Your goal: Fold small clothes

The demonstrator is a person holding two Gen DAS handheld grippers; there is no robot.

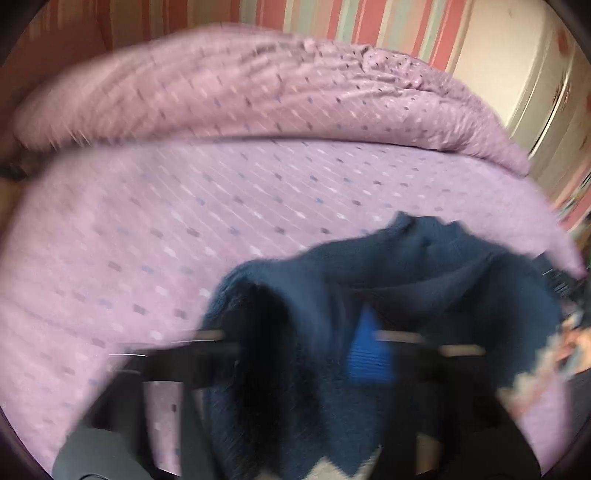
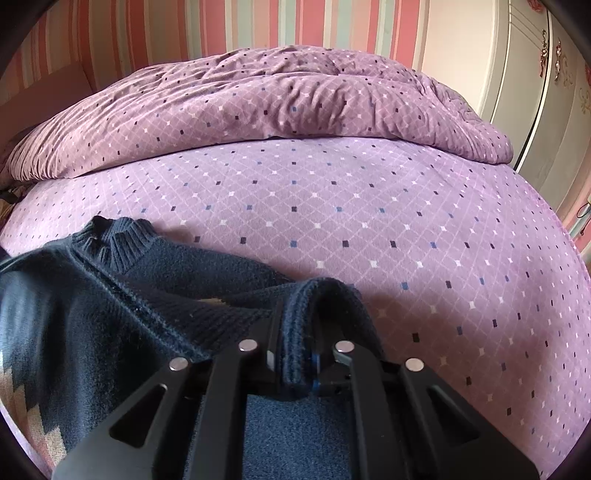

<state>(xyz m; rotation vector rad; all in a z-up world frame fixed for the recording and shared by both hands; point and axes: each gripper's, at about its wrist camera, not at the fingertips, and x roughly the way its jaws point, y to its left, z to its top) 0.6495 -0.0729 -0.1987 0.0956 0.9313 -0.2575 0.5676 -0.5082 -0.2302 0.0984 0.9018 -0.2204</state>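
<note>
A small navy knit sweater [image 2: 122, 295] with a ribbed collar and a beige zigzag pattern low down lies on the purple bed sheet [image 2: 369, 229]. My right gripper [image 2: 299, 350] is shut on a ribbed edge of the sweater, which folds over between its fingers. In the blurred left wrist view the sweater [image 1: 406, 280] hangs over my left gripper [image 1: 306, 343], and its fabric bunches between the fingers, so it looks shut on the sweater. A bright blue patch [image 1: 369, 350] shows within the fabric.
A rumpled purple duvet [image 2: 266, 99] is piled across the far side of the bed. A striped pink wall [image 2: 258, 26] stands behind it and a white wardrobe [image 2: 546, 92] at the right. The bed's right edge drops off near the wardrobe.
</note>
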